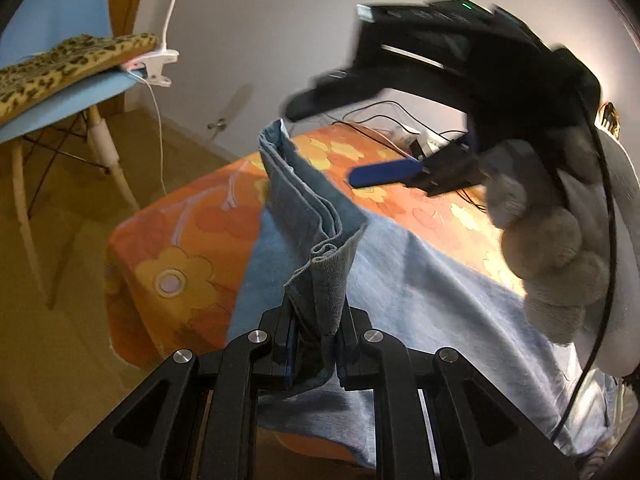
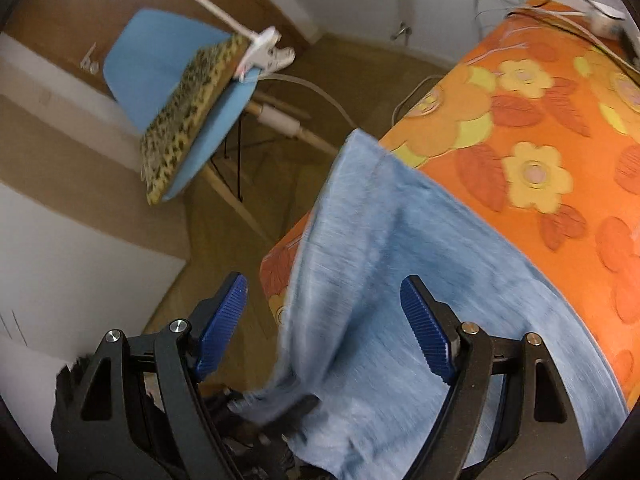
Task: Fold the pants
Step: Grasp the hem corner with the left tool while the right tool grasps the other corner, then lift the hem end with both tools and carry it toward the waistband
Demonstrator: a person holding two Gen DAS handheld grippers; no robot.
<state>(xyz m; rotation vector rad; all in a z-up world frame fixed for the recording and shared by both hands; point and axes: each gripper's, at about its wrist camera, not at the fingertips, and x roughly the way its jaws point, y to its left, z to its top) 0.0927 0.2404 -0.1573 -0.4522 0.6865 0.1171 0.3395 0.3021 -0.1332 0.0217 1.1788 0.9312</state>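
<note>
The left gripper (image 1: 316, 344) is pinching a bunched edge of the blue pants (image 1: 420, 280), its jaws pressed together on the cloth so that a folded ridge of fabric stands up from the fingertips and runs away from the claw. The rest of the pants lie spread over the orange flowered table cover (image 1: 168, 248) beyond and to the right of that claw.

The right gripper (image 2: 324, 328) is spread wide and holds nothing. Its blue ribbed pads (image 2: 222, 322) stand apart on either side of a raised fold of the pants (image 2: 384, 272), which rises between and just beyond them without touching either pad as far as the blurred picture shows. From this claw the cloth's long axis runs forward and up to the lifted corner near the cover's (image 2: 520, 128) edge, then falls back to the right across it.

The coming move likely turns on that fold: it lies straight ahead of the open right claw, roughly in line with its fingers, so the right hand looks the nearer one for a second grip.

The left wrist view alone shows the right gripper (image 1: 360, 136) from outside, hovering past the ridge with a gloved hand (image 1: 540, 236) behind it. The right wrist view alone shows that its jaws are empty, and the left claw only as a dark shape low in the picture.
</note>
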